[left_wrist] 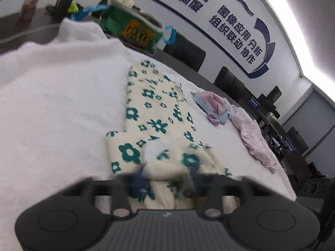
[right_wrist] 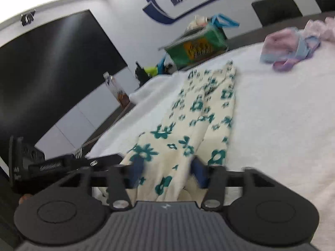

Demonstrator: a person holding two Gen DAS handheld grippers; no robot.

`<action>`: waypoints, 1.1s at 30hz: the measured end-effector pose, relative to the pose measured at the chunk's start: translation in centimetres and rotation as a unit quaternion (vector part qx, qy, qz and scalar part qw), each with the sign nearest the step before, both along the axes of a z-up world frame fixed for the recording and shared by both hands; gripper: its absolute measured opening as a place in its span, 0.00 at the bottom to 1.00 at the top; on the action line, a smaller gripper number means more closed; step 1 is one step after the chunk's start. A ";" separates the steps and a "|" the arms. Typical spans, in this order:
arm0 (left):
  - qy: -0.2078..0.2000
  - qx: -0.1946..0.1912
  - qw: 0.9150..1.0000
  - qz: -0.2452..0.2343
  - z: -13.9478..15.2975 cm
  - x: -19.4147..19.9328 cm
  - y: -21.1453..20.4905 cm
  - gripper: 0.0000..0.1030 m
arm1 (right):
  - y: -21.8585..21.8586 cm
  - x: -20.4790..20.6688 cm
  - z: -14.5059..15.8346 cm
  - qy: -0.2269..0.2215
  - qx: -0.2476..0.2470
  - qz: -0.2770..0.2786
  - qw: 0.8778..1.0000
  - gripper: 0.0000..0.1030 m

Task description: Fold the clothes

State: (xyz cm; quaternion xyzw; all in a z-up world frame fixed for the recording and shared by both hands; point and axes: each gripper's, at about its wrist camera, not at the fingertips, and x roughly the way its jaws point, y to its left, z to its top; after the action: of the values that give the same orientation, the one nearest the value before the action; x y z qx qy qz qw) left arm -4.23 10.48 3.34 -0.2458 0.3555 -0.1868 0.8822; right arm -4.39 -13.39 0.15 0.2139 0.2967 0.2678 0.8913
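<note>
- A cream cloth with green flowers (left_wrist: 155, 108) lies on the white cover (left_wrist: 52, 104) of the counter.
- The cloth is long and thin. Its long way runs from the tongs out toward the far edge of the counter, where a green bag (left_wrist: 132, 29) with blue handles sits.
- In the left wrist view the cloth goes up the picture and leans a little to the left. In the right wrist view the same cloth (right_wrist: 201, 113) goes up and leans to the right.
- The far end is narrow and lies flat. The near end is wider and bunched up in folds right at the tongs.
- The left tongs (left_wrist: 167, 179) are spread apart, with the near end of the cloth between the two blue fingers (left_wrist: 139, 181). The picture is blurry here, so I cannot tell if they touch the cloth.
- The right tongs (right_wrist: 167, 173) are spread too, and the cloth lies between their blue fingers (right_wrist: 199, 173). They do not squeeze it.
- A small pile of pink, blue and purple clothes (left_wrist: 213, 106) lies on the white cover to the right of the flower cloth, well apart from it.
- A pink dotted cloth (left_wrist: 255, 140) lies just past that pile, near the counter's right edge.
- A bottle (right_wrist: 116, 90) stands at the far left end of the counter.
</note>
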 end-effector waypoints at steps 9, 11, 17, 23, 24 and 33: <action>-0.093 -0.033 0.994 -0.038 2.0 -0.4 -0.9 0.06 | -1.8 -2.2 0.5 -0.082 0.078 -0.012 0.994 0.11; -0.046 -0.034 0.998 -0.027 0.3 1.6 -0.1 0.07 | -2.4 -2.3 0.6 -0.084 0.089 -0.028 0.992 0.11; -0.009 -0.033 0.999 0.016 -1.5 1.4 0.9 0.49 | 1.0 0.4 -0.3 -0.028 -0.021 -0.038 0.999 0.11; -0.061 0.029 0.998 -0.013 -0.3 -2.2 0.0 0.72 | 2.0 1.4 -0.9 -0.015 -0.074 -0.059 0.995 0.23; -0.063 0.037 0.997 -0.017 -0.3 -2.7 -0.2 0.68 | 1.9 1.2 -0.7 -0.019 -0.074 -0.062 0.995 0.24; -0.070 0.056 0.996 -0.023 -0.8 -4.6 -0.4 0.44 | -0.6 -3.8 3.0 -0.110 -0.074 -0.056 0.990 0.27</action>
State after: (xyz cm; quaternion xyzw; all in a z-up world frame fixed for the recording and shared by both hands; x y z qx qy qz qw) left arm -8.82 10.03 2.57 -0.1744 0.3078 -0.2034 0.9130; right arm -8.23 -14.00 3.10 0.1332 0.2036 0.2162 0.9455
